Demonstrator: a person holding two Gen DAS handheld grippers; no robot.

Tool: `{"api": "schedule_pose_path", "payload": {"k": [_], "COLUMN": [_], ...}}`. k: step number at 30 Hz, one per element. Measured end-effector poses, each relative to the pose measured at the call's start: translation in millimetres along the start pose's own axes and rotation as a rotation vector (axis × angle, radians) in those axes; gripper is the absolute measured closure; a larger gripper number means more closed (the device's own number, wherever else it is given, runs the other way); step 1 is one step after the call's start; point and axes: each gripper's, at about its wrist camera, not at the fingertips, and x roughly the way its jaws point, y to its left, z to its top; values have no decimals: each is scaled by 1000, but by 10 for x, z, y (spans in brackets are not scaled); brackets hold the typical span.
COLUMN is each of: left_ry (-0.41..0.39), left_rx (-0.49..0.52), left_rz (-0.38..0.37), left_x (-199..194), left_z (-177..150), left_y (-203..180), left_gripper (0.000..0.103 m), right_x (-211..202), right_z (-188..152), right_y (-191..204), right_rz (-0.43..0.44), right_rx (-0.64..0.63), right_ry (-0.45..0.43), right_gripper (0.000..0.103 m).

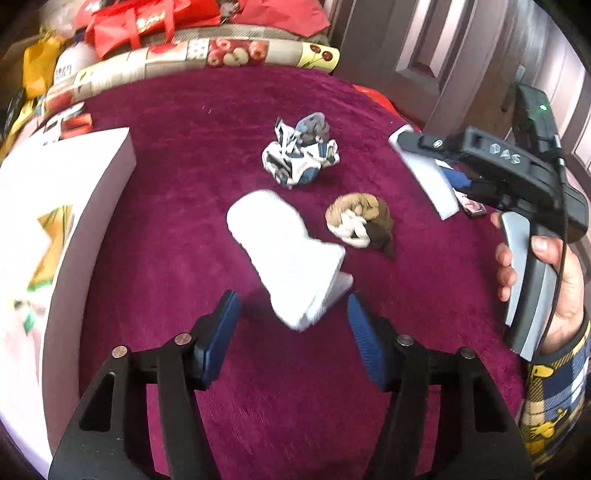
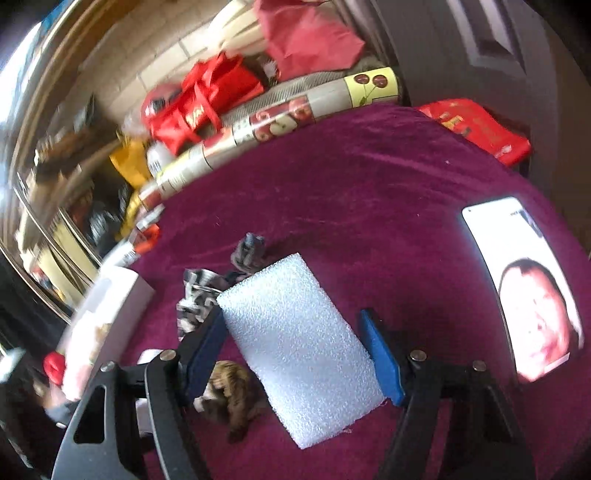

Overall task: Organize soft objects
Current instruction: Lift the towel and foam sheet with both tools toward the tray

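On a magenta cloth, a white folded soft piece (image 1: 288, 258) lies just ahead of my open, empty left gripper (image 1: 291, 328). Beyond it lie a brown-and-cream rolled sock (image 1: 360, 221) and a crumpled white-and-blue patterned cloth (image 1: 301, 155). My right gripper (image 2: 295, 347) is shut on a white foam block (image 2: 299, 350), held above the cloth; it shows at the right of the left wrist view (image 1: 424, 173). The brown sock (image 2: 232, 391) and patterned cloth (image 2: 207, 295) lie below and left of the foam.
A white box (image 1: 55, 240) stands at the left. A lit phone (image 2: 524, 291) lies on the cloth at the right. A fruit-print roll (image 1: 207, 55), red bags (image 1: 133, 22) and clutter sit behind. A red packet (image 2: 476, 129) is at the far right edge.
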Motion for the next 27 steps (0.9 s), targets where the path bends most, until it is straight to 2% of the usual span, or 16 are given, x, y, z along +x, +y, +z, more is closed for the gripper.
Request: {"api": "schedule_pose_path", "payload": {"k": [1,2,5,7,9,11,12,13,15,19,23,27], "left_ry": [-8,-26,-78,-96,-99,-64,-52,-44,-19,-64,-165,-247], "left_rx": [-12,-23,-30,-35,-30,-18,-9,-7,-9,43,91,99], "left_rz": [-18,-38,-57,-47,-14,39,54,81,92,103,171,197], "left_x": [-24,-71,-143,-121,-16,135,191,230,326,211,-68,-379], "left_z": [-8,-17,43,139,259,325,324,313,263,178,160,146], "left_y": [-1,-12,-50,-69,-87,-97,-84,-78,-38,-85,-195,-242], "left_gripper": [21,17,14,1,0,1,6,26,60,61,61,61], "right_x": [-24,-58,-121,-160,-189,-218,-223,-234,-259,-327,-419,-562], "right_z": [0,-1,18,17,9,-14,-20,-27,-33,-59,-107,-134], "right_y": [17,42,120,163,185,210,227,248,300,448,589,717], "right_rz": [14,22,30,41,49,62,72,82,100,139,157,157], "right_rx": [4,2,-8,-6,-6,1,1,-1,-9,-27,-27,-55], "right_ry": [-4,-14,-42,-56,-69,-73,-74,-74,-78,-95,-127,-171], "right_gripper": [30,30,30,30,30,30,30,30,30,30,30,30]}}
